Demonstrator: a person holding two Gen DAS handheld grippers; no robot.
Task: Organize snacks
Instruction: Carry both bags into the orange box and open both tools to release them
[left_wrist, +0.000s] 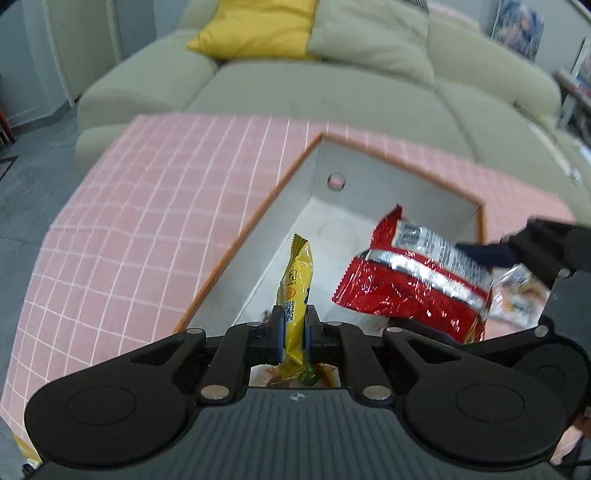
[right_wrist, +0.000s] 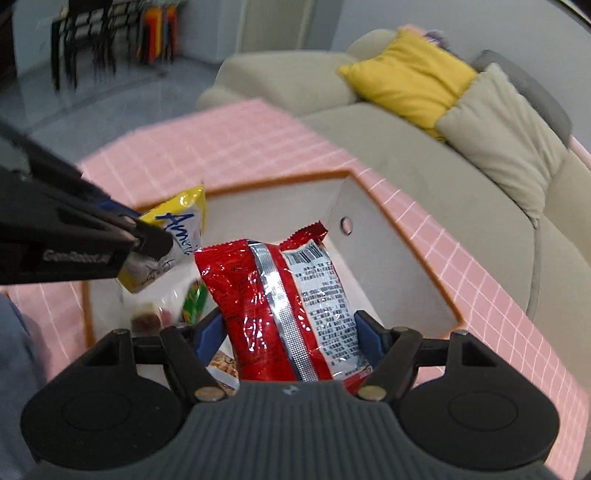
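My left gripper (left_wrist: 294, 334) is shut on a yellow snack packet (left_wrist: 297, 280) and holds it edge-on over the near end of a white box (left_wrist: 364, 164) with an orange rim. The packet also shows in the right wrist view (right_wrist: 177, 229), beside the left gripper's fingers (right_wrist: 147, 242). My right gripper (right_wrist: 291, 334) is shut on a red snack bag (right_wrist: 280, 299) with a silver seam, held over the box (right_wrist: 373, 240). The red bag shows in the left wrist view (left_wrist: 413, 288). Several other snacks (right_wrist: 192, 302) lie on the box floor below.
The box stands on a table with a pink checked cloth (left_wrist: 147, 206). A beige sofa (left_wrist: 295, 81) with a yellow cushion (left_wrist: 258, 26) stands just behind the table. A clear snack bag (left_wrist: 517, 291) lies in the box under the red bag.
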